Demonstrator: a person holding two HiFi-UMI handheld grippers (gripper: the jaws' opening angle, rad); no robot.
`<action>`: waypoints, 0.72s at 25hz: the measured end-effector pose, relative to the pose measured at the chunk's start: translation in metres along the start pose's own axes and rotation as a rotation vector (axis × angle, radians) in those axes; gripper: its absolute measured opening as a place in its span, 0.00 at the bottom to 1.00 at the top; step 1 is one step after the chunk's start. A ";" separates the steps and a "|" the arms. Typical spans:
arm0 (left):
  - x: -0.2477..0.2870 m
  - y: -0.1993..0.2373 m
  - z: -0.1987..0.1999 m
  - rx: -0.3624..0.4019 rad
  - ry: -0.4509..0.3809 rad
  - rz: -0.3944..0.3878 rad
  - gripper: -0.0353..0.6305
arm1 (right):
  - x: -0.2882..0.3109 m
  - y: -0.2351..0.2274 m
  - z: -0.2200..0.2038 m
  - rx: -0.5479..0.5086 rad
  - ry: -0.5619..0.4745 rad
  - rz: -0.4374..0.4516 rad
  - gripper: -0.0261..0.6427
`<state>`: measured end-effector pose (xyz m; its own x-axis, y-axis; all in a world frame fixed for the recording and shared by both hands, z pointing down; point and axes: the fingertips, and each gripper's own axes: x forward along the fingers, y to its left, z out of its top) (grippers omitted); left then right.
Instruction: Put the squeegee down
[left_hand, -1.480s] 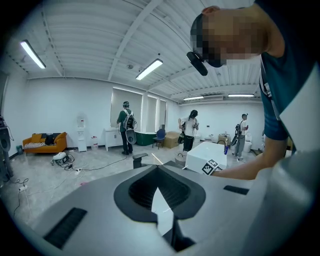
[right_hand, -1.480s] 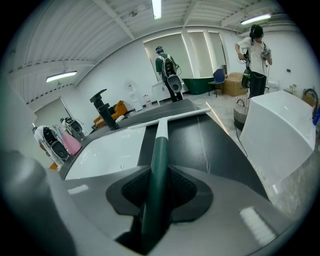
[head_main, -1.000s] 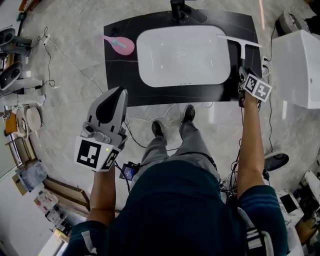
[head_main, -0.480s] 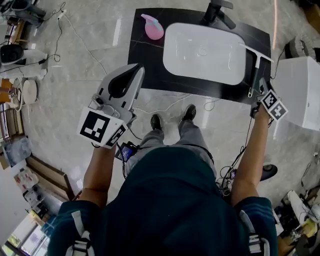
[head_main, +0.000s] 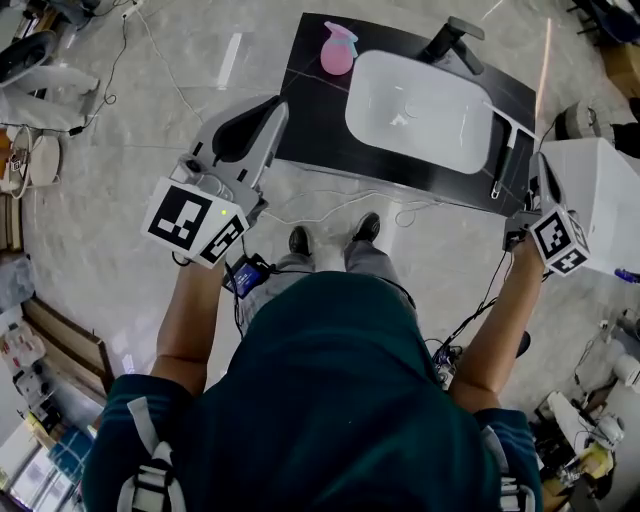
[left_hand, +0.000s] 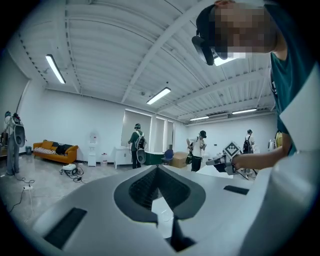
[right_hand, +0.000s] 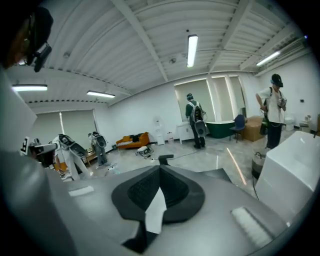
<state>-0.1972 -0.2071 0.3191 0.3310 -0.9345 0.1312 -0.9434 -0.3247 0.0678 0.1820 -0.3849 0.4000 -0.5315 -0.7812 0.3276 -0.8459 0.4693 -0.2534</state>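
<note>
The squeegee lies flat on the black counter, just right of the white sink, its blade at the far end and its handle pointing toward me. My right gripper hovers to the right of the handle, clear of it, shut and empty; its jaws meet at the tip. My left gripper floats at the counter's near left corner, also shut with nothing in it.
A pink bottle stands at the counter's far left and a black faucet behind the sink. A white cabinet stands close beside my right gripper. Cables trail on the floor by my feet. Other people stand across the room.
My right gripper has drawn back from the squeegee handle, risen toward me and shut empty. The squeegee stays on the counter. My left gripper has lifted and moved toward the counter.
</note>
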 end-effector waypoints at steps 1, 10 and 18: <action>-0.005 0.002 0.002 0.001 -0.008 -0.001 0.06 | -0.005 0.018 0.008 -0.016 -0.010 0.029 0.05; -0.054 0.025 0.012 0.008 -0.051 0.003 0.06 | -0.056 0.151 0.068 -0.115 -0.109 0.248 0.05; -0.085 0.034 0.015 0.003 -0.063 -0.012 0.06 | -0.100 0.211 0.088 -0.208 -0.170 0.272 0.05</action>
<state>-0.2579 -0.1411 0.2957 0.3406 -0.9378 0.0676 -0.9394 -0.3364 0.0664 0.0603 -0.2438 0.2335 -0.7376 -0.6656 0.1135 -0.6752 0.7287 -0.1141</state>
